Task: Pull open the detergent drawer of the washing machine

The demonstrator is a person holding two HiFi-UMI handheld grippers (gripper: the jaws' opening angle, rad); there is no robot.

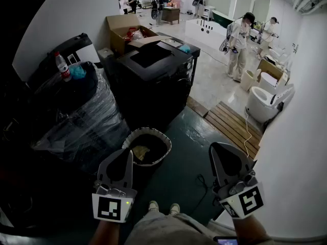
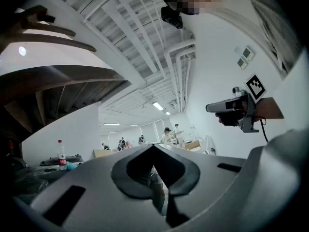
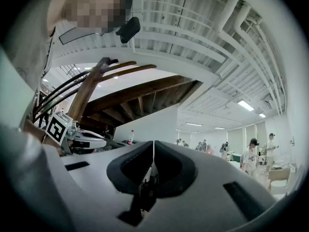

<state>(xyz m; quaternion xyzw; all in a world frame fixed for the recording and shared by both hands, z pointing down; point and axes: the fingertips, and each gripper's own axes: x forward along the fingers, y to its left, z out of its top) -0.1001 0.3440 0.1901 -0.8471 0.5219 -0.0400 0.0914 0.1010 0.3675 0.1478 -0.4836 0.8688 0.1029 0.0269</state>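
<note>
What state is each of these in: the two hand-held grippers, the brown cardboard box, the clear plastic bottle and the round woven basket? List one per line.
Left hand-held gripper: shut, nothing between the jaws.
Right hand-held gripper: shut, nothing between the jaws.
Brown cardboard box: open, flaps up.
Clear plastic bottle with red label: upright, cap on.
Round woven basket: uncovered, something crumpled inside.

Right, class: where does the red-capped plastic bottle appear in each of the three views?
Head view: bottle upper left, upright on the plastic-wrapped pile.
Left gripper view: far left, below mid-height.
Right gripper view: left of centre.
Shared landmark: the nearest person in white.
</note>
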